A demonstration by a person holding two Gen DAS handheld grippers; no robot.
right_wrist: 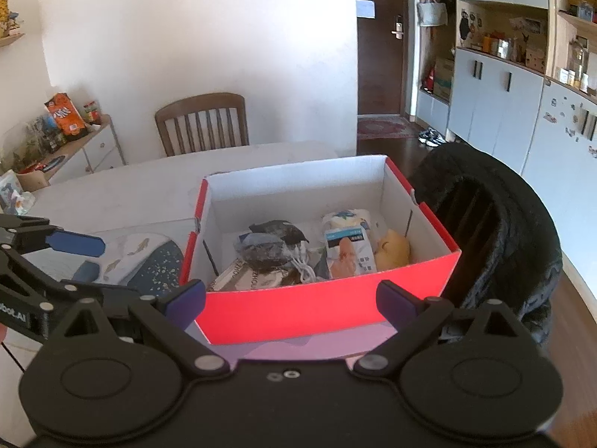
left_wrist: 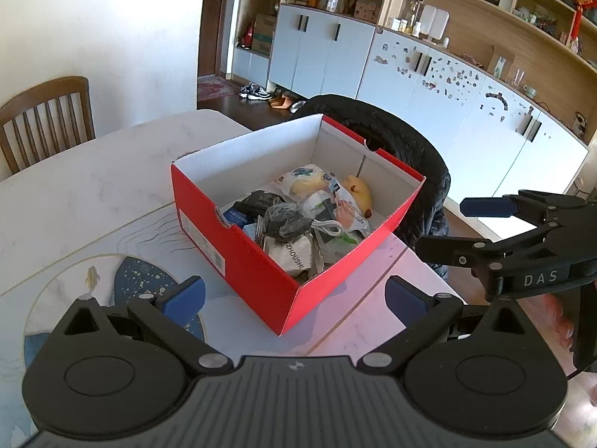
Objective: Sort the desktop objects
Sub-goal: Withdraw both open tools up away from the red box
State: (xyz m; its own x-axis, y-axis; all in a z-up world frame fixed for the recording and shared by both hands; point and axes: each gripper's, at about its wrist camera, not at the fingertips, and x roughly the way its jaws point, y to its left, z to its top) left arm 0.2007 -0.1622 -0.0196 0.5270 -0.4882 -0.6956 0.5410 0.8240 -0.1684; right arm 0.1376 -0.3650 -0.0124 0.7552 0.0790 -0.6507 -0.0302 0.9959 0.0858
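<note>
Both claws are hovering above the tabletop (left_wrist: 93, 186), each with its blue-padded fingers spread wide and nothing between them. The left claw (left_wrist: 294, 296) is pointing at a near corner of the red shoebox (left_wrist: 238, 257), which is sitting just ahead of its fingertips; the right claw (right_wrist: 291, 298) is facing one long red wall of the same box, again just ahead of its tips. In the left wrist view the right claw is showing off to the right, level with the box's far end and beyond the tabletop edge; in the right wrist view the left claw is reaching in from the left, over a round blue-and-white mat (right_wrist: 149, 257) lying on the tabletop beside the box. Inside the box, ahead of both claws, the sorted items are lying piled together: a yellow plush toy (right_wrist: 391, 250) against the far wall, a white packet (right_wrist: 350, 250) beside it, a dark wrapped bundle (right_wrist: 265, 250), a white cable (right_wrist: 302, 265) and a white pouch (left_wrist: 294, 255). Beyond the box a black jacket (right_wrist: 496, 224) is draped over a chair back, and a wooden chair (right_wrist: 201, 123) is standing at the far side of the tabletop.
</note>
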